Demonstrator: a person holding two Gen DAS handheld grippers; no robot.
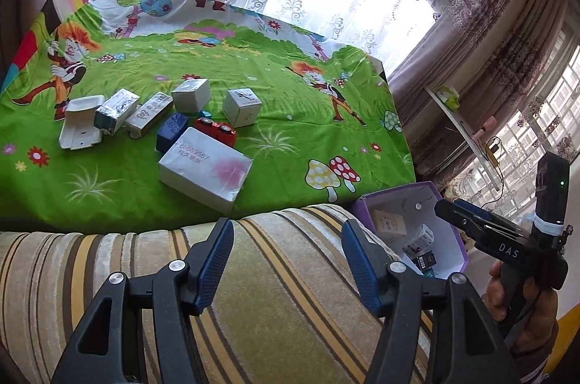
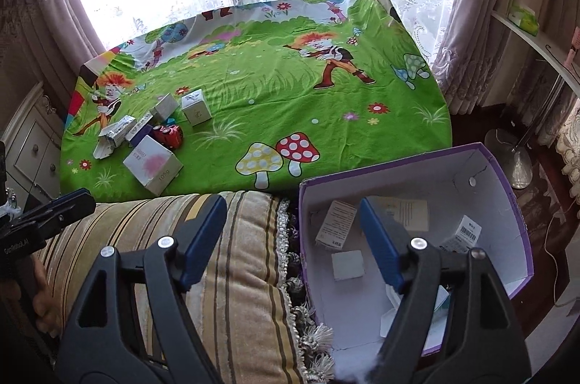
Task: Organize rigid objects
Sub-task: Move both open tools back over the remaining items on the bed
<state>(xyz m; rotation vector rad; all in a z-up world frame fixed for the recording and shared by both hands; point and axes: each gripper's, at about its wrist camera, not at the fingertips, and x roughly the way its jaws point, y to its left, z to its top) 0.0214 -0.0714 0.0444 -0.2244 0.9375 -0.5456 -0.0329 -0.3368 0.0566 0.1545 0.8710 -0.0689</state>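
Several small boxes lie on a green cartoon cloth (image 1: pixel 217 65): a large white box (image 1: pixel 204 169), a blue box (image 1: pixel 172 131), a red toy car (image 1: pixel 216 131), white cubes (image 1: pixel 242 107) and an open white case (image 1: pixel 79 127). They also show at the left of the right wrist view (image 2: pixel 152 165). A purple-rimmed box (image 2: pixel 507 188) beside the striped cushion (image 2: pixel 232 261) holds several small boxes (image 2: pixel 336 224). My left gripper (image 1: pixel 288 261) is open and empty over the cushion. My right gripper (image 2: pixel 291 244) is open and empty, over the cushion's edge and the purple box.
Lace curtains and a window stand behind the table. A shelf (image 1: pixel 460 126) with small items is at the right, a white cabinet (image 2: pixel 32 145) at the left. A lamp base (image 2: pixel 514 159) stands on the floor beyond the purple box.
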